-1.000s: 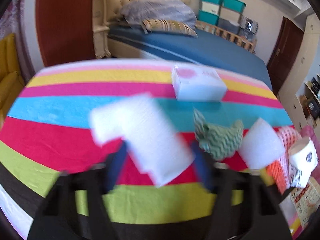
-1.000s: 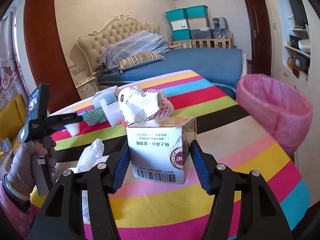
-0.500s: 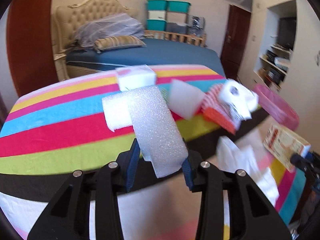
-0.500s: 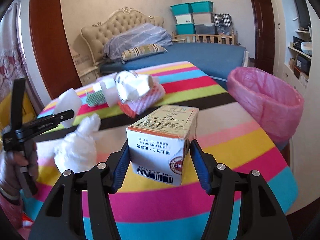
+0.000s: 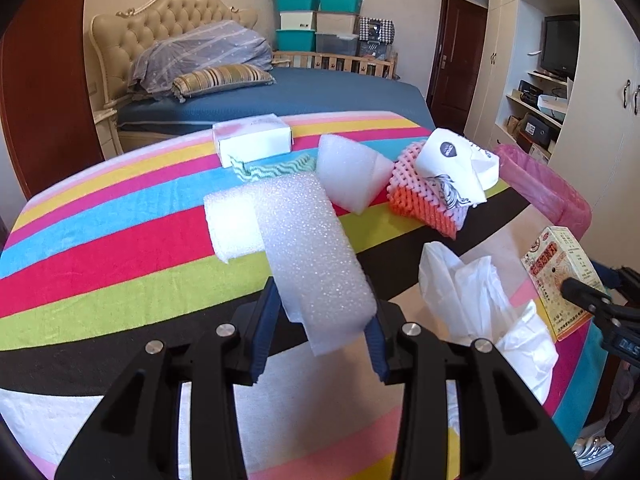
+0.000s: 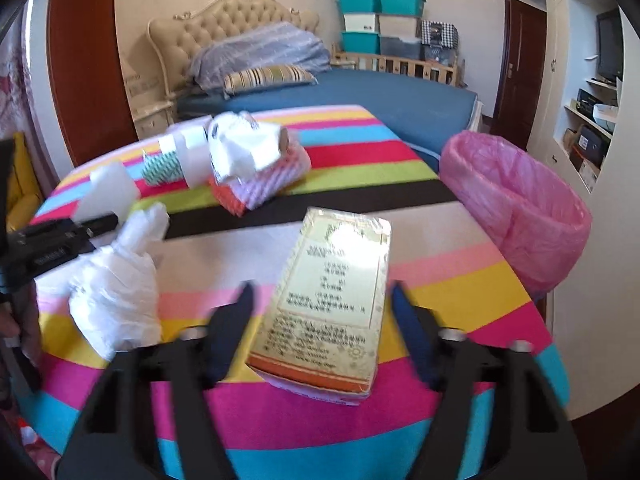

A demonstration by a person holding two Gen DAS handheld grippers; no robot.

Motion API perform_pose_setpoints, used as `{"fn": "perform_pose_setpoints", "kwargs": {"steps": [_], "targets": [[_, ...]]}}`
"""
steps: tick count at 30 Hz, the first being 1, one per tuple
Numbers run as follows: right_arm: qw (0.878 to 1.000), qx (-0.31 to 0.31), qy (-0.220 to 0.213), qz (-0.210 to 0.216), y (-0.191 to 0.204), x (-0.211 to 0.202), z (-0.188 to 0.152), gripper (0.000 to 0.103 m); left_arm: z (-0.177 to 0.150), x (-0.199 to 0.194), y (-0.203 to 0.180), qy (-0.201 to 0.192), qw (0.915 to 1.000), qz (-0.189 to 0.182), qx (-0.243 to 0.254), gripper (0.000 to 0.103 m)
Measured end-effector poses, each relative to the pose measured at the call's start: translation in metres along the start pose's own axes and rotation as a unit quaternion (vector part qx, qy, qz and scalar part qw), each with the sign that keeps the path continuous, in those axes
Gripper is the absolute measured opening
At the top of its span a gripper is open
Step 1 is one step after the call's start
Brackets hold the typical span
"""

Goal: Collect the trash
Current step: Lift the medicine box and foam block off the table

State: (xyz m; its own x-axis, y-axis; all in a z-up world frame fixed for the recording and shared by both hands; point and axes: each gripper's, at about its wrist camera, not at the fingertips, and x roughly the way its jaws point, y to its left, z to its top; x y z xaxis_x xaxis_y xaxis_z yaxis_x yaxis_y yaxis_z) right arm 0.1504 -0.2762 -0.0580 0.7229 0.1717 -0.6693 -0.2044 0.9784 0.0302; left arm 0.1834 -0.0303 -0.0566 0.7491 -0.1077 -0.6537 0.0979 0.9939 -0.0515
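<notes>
My left gripper (image 5: 320,332) is shut on a white foam strip (image 5: 308,248) and holds it above the striped table (image 5: 100,256). In the right wrist view my right gripper (image 6: 324,312) stands open, its fingers apart from the yellow carton (image 6: 332,300) that tips between them, blurred. The carton also shows in the left wrist view (image 5: 560,276). A pink-lined trash bin (image 6: 516,204) stands off the table's right edge. A crumpled white plastic bag (image 6: 116,280) lies at the left.
A white tissue box (image 5: 252,140), a green zigzag cloth (image 5: 272,168), a white foam wedge (image 5: 352,176), an orange-pink foam net (image 5: 424,200) and a crumpled paper wrapper (image 5: 456,164) lie at the table's far side. A bed (image 6: 360,92) stands beyond.
My right gripper has opened and the carton has tipped flat between its fingers. My left gripper has swung right with the foam strip toward the bin side.
</notes>
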Motion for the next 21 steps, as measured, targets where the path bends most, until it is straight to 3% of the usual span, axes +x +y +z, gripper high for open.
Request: {"fn": "perform_pose_setpoints", "kwargs": {"steps": [2, 13, 21], "targets": [[1.0, -0.005, -0.006, 0.001, -0.001, -0.002, -0.002, 0.049, -0.001, -0.005, -0.001, -0.007, 1.0, -0.001, 0.006, 0.039], [0.998, 0.009, -0.065, -0.007, -0.014, -0.028, 0.003, 0.049, 0.008, -0.042, -0.014, -0.067, 0.9975, -0.009, 0.02, 0.038], [0.995, 0.011, -0.093, -0.019, -0.022, -0.043, 0.004, 0.049, 0.01, -0.064, -0.051, -0.099, 0.9931, -0.037, 0.052, 0.038]]}}
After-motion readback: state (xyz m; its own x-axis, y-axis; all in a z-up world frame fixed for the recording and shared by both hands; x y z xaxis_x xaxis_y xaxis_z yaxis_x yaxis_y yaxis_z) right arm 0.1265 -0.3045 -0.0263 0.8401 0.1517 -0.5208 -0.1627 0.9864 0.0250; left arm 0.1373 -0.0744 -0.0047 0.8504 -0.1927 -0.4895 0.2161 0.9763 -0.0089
